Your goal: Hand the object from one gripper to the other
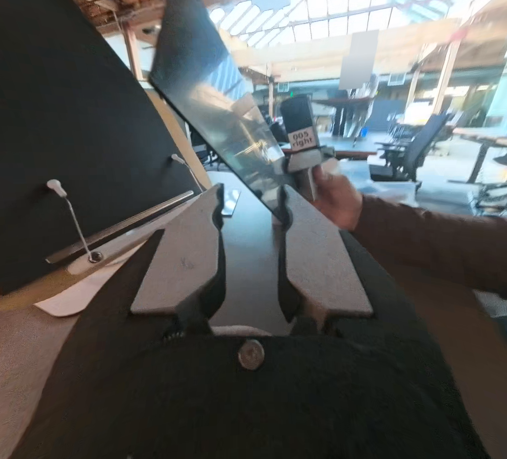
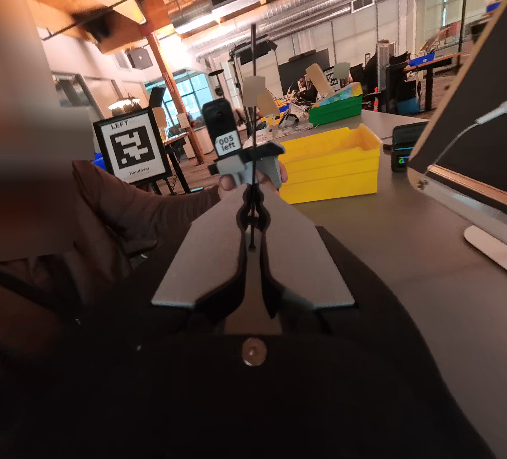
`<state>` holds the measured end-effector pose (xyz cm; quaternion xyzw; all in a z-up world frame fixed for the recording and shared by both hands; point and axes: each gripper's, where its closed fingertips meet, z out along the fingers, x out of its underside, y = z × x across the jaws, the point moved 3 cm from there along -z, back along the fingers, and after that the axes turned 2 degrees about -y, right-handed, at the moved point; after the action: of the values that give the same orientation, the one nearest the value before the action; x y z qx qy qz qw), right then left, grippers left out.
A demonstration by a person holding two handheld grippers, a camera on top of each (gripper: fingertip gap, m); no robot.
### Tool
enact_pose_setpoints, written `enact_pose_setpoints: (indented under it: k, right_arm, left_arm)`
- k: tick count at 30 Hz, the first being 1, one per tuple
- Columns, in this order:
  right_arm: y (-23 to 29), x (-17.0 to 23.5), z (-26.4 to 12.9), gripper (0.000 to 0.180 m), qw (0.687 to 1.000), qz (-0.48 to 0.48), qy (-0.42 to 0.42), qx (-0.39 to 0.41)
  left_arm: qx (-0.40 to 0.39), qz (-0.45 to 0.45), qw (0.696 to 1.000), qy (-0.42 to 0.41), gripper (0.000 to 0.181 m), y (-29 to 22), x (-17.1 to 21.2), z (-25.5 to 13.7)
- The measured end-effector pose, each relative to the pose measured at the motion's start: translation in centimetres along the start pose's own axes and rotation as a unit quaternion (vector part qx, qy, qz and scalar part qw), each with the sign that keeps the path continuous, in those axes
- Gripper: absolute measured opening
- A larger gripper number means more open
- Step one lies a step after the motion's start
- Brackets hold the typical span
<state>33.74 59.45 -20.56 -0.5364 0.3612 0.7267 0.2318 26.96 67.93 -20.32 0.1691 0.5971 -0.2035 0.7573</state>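
Note:
The object is a thin, glossy black sheet. In the left wrist view it slants from the upper left down to a corner beside my left gripper's right fingertip. My left gripper is open, and the sheet's lower corner lies just inside that fingertip. My right gripper is shut on the sheet, which shows edge-on as a thin upright line in the right wrist view. The right gripper, held by a hand, shows behind the sheet. The left gripper shows beyond the sheet, its fingers either side of it.
A yellow bin and a green bin stand on the grey table. A black wood-edged board leans at the right; it also shows in the left wrist view. A marker sign stands at the left. An office chair is beyond. The gap from one gripper's tips to the other's is roughly 6 cm.

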Motion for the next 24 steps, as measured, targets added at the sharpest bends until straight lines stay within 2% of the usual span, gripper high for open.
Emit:
enact_pose_setpoints:
  k: [2, 4, 5, 6, 7, 9, 11, 14, 16, 19, 21, 24]
  right_arm:
    - [0.0, 0.9, 0.9, 0.0, 1.0, -0.005, 0.023, 0.003]
    - [-0.5, 1.2, 1.0, 0.0, 0.999, 0.015, 0.027, 0.012]
    - [-1.0, 1.4, 0.9, 0.006, 0.999, 0.032, 0.032, 0.022]
    - [-1.9, 1.6, 0.6, 0.025, 0.997, 0.048, 0.04, 0.045]
    - [-2.6, 1.6, 0.2, 0.038, 0.995, 0.057, 0.041, 0.067]
    - [-3.3, 1.5, -0.5, 0.047, 0.993, 0.053, 0.038, 0.093]
    - [-3.3, 1.2, -1.0, 0.05, 0.993, 0.027, 0.044, 0.11]
    - [-2.5, 1.3, -1.2, 0.052, 0.99, -0.014, 0.081, 0.111]
    - [-1.9, 1.4, -1.0, 0.053, 0.989, -0.029, 0.098, 0.103]
    - [-2.1, 1.8, -1.0, 0.054, 0.988, -0.012, 0.11, 0.107]
    - [-2.7, 2.1, -1.0, 0.056, 0.989, 0.023, 0.102, 0.106]
    - [-2.9, 2.2, -0.9, 0.061, 0.989, 0.104, 0.075, 0.073]
  left_arm:
    - [0.025, 0.007, 1.0, -0.007, 0.011, -0.4, -0.1, -0.2]
    - [0.039, 0.035, 0.999, 0.006, 0.006, -0.7, -0.2, -0.2]
    - [0.039, 0.058, 0.997, 0.015, 0.003, -0.9, -0.1, -0.2]
    - [0.03, 0.094, 0.995, 0.02, 0.0, -1.0, -0.1, -0.2]
    - [0.024, 0.137, 0.99, 0.026, 0.0, -1.2, 0.1, -0.2]
    - [0.02, 0.195, 0.979, 0.054, 0.0, -1.5, 0.8, 0.0]
    - [0.035, 0.207, 0.973, 0.09, 0.0, -1.8, 1.8, 0.0]
    - [0.013, 0.261, 0.955, 0.142, 0.0, -1.0, 3.2, -0.1]
    - [-0.028, 0.343, 0.921, 0.181, 0.0, 0.1, 3.9, -0.2]
    - [-0.09, 0.535, 0.814, 0.209, 0.0, 1.4, 4.4, -0.4]
    - [-0.082, 0.621, 0.757, 0.187, 0.0, 0.7, 4.6, -0.1]
    - [-0.049, 0.664, 0.727, 0.168, 0.0, -0.7, 5.3, 0.2]
